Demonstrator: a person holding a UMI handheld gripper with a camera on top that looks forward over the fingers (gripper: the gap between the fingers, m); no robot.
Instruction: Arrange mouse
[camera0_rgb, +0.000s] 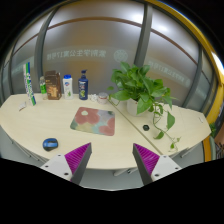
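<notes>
Gripper (112, 165) is released: its 2 fingers stand wide apart w/ nothing between them, the purple pad (76, 156) of the left finger and the purple pad (148, 158) of the right one both bare, held above the near edge of the pale desk (40, 122). Just ahead of the fingers, approx. midway betw. them, lies a mouse mat (95, 121) w/ a red, pink & green pattern, flat on the desk and a little turned. No mouse can be made out for certain; the only candidate is a small dark blue roundish item (51, 145) near the left finger, by the desk's near edge, well apart from the mat, too small to tell what it is. Beyond the mat to the right stands a leafy green plant (143, 88) in a white pot, vines trailing down toward the right finger. Along the desk's far side, left to right: a green tube-like thing (28, 80), a brown box (52, 84), a small white bottle (68, 85), a dark blue bottle (83, 83) and a small round tin (102, 97). Behind it all is a glass wall (100, 40) w/ faint lettering.
</notes>
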